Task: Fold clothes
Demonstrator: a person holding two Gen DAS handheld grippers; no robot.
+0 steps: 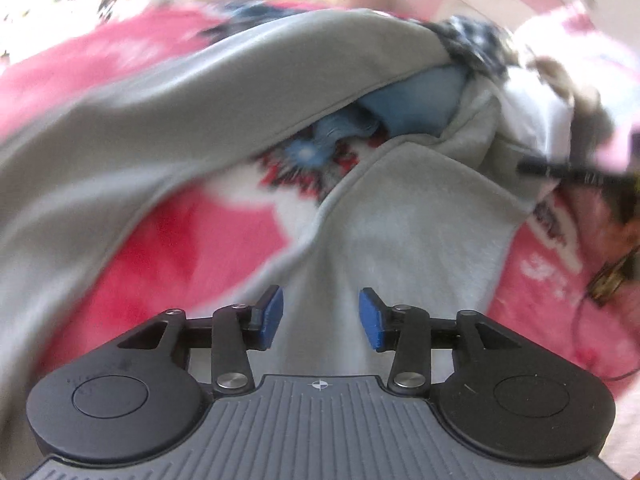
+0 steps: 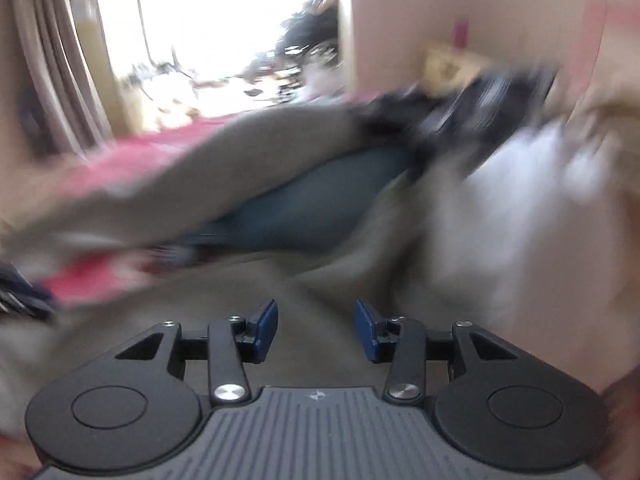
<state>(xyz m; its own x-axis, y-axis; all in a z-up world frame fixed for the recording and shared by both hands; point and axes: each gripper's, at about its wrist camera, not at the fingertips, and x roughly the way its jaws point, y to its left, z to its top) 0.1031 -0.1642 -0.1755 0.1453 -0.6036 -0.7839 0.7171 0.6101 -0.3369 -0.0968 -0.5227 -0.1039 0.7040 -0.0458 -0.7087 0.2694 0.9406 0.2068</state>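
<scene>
A grey garment (image 1: 400, 240) lies spread over a pink and red blanket (image 1: 192, 256), one long part (image 1: 168, 120) stretching across the upper left. My left gripper (image 1: 321, 316) hovers just above the grey cloth with its blue pads (image 1: 272, 312) apart and nothing between them. The right wrist view is badly blurred: the same grey garment (image 2: 248, 288) fills the middle, and my right gripper (image 2: 316, 330) is open over it, holding nothing. A blue garment (image 1: 424, 96) (image 2: 312, 208) shows under the grey fold.
More clothes are heaped at the far end: a dark checked piece (image 1: 472, 40), a white piece (image 1: 532, 116) (image 2: 520, 200) and pink cloth (image 1: 592, 60). A black object (image 1: 580, 172) reaches in from the right. A bright window (image 2: 224, 32) and a curtain (image 2: 60, 80) stand behind.
</scene>
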